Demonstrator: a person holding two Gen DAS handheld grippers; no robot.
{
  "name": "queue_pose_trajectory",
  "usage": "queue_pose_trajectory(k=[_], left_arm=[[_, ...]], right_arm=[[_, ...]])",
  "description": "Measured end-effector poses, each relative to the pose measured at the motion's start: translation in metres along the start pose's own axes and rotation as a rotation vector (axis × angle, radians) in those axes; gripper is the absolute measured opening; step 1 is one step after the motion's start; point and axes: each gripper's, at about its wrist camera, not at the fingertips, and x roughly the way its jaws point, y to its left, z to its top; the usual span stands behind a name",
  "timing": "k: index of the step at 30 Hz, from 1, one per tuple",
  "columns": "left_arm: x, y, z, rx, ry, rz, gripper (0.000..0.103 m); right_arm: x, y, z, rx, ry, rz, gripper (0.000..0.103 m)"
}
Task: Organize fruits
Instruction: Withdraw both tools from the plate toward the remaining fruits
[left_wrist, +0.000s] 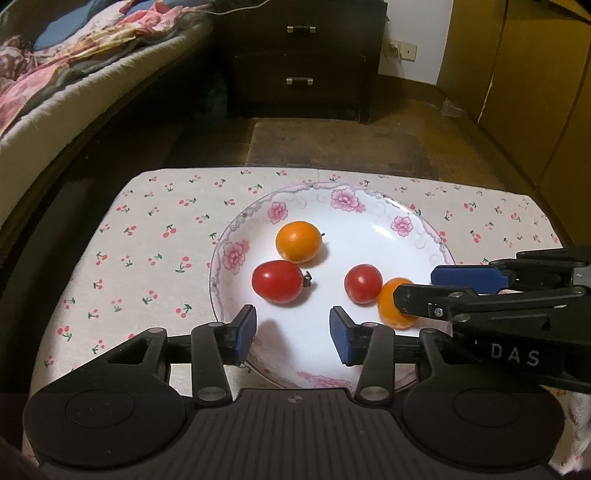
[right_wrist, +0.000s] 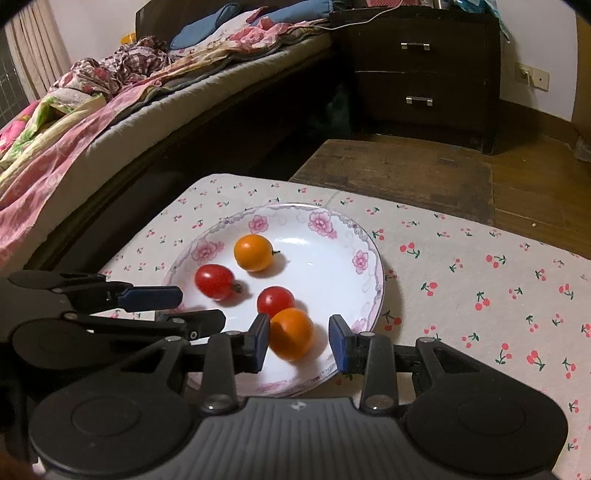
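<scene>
A white floral plate (left_wrist: 424, 236) (right_wrist: 365, 258) holds two orange fruits and two red tomatoes. The far orange (left_wrist: 298, 241) (right_wrist: 254, 252) lies at the back, the oval tomato (left_wrist: 277, 281) (right_wrist: 215, 281) at the left, the round tomato (left_wrist: 362, 283) (right_wrist: 275, 300) mid-plate. My left gripper (left_wrist: 293, 333) is open and empty over the plate's near part; it shows in the right wrist view (right_wrist: 194, 308). My right gripper (right_wrist: 300, 343) is open, with the near orange (right_wrist: 291, 334) (left_wrist: 391, 306) between its fingers and touching the left pad. It shows in the left wrist view (left_wrist: 415, 286).
The plate rests on a cherry-print cloth (left_wrist: 147, 236) (right_wrist: 480, 280) over a small table. A bed (left_wrist: 74, 74) (right_wrist: 92, 110) runs along the left. A dark drawer cabinet (left_wrist: 299, 55) (right_wrist: 421, 70) stands behind, with wooden floor beyond the table's far edge.
</scene>
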Motion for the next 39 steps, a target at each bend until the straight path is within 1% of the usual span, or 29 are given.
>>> queue_pose_trajectory(k=[10,17,19,22,26,30,39], left_arm=[[-0.014,0.001,0.001,-0.009,-0.024,-0.002,0.062],[-0.025,0.003,-0.005,-0.014,-0.025,-0.001,0.063],[-0.029,0.004,-0.009,-0.012,-0.022,0.001,0.066],[-0.037,0.004,-0.016,-0.006,-0.016,0.002,0.066],[-0.048,0.005,-0.028,-0.014,-0.008,-0.015,0.066],[-0.056,0.006,-0.039,-0.033,0.001,-0.027,0.070],[-0.062,0.004,-0.064,-0.038,0.046,-0.045,0.068]], right_arm=[[-0.013,0.002,0.002,0.004,-0.025,0.003,0.040],[-0.025,0.006,0.001,0.003,-0.037,0.010,0.040],[-0.030,0.009,-0.001,-0.004,-0.035,0.012,0.040],[-0.036,0.014,-0.007,-0.014,-0.022,0.010,0.040],[-0.045,0.019,-0.018,-0.028,-0.005,0.013,0.040],[-0.050,0.024,-0.030,-0.031,0.014,0.017,0.040],[-0.045,0.031,-0.046,-0.042,0.073,0.012,0.040]])
